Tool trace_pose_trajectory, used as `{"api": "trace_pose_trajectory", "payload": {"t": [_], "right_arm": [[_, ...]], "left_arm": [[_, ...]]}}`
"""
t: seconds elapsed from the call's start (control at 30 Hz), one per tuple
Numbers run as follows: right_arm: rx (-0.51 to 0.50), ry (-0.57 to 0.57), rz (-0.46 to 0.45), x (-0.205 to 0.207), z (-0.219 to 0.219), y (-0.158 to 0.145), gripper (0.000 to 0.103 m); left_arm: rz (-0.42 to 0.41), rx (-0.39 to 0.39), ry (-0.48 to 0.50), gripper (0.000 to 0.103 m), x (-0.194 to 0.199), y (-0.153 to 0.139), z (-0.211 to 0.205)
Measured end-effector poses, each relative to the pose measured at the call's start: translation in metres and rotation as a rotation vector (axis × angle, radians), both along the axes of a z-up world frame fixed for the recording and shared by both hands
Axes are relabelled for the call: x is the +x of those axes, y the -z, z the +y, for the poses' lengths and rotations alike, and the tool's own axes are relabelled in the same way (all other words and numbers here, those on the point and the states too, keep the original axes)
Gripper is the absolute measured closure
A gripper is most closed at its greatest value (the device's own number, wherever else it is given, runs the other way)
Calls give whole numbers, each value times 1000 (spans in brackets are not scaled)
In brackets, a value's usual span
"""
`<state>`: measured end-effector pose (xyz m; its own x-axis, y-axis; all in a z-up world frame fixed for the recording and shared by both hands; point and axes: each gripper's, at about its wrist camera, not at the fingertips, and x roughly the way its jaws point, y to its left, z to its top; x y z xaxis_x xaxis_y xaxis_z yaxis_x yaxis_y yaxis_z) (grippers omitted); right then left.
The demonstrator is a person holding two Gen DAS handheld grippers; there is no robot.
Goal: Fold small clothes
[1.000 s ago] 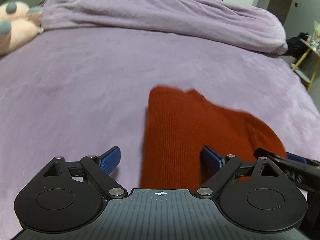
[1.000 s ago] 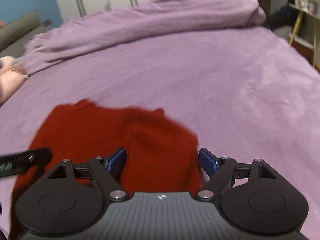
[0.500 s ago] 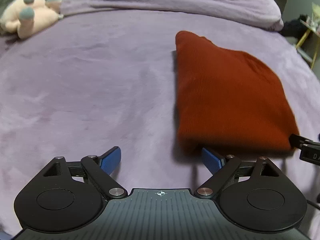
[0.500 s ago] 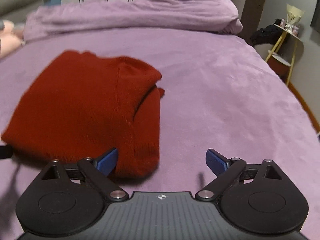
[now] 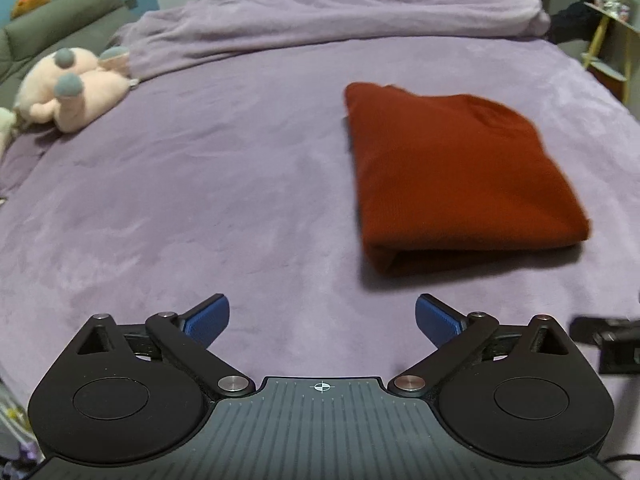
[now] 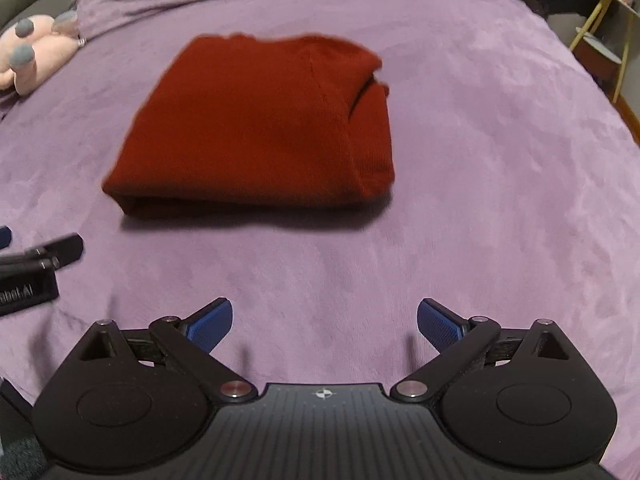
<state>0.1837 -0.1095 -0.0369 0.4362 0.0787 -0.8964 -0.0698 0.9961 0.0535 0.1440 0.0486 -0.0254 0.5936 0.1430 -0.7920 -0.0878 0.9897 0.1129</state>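
The red garment (image 6: pixel 256 120) lay folded into a compact block on the purple bedspread (image 6: pixel 480 160). The left gripper (image 5: pixel 322 314) and right gripper (image 6: pixel 325 318) hovered short of it, jaws opening with nothing between them. The fold looked finished; next would likely be a tidy-up or another garment.

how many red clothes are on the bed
1. The folded red garment lies on the purple bed, ahead of both grippers. Others may be outside the views.
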Motion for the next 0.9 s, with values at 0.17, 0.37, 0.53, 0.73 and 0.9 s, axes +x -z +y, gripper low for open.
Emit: {"api": "trace_pose_trajectory", "payload": {"t": [0.17,0.37,0.53,0.73,0.9], "right_arm": [[-26,32,-35,5,6,-18,4],[-26,61,-21,11,8,-23,4],[-38,72,-25,9,10,-26,4],[-59,80,-32,8,11,-28,4],[-66,77,-34,7,12,-28,4]], "left_arm": [[28,-76,9,1,5,-5,0],[59,-52,9,1,9,-4,-4],[66,-40,12,1,9,-4,-5],[80,-44,13,1,10,-3,-4],[86,-48,21,1,10,-3,-5]]}}
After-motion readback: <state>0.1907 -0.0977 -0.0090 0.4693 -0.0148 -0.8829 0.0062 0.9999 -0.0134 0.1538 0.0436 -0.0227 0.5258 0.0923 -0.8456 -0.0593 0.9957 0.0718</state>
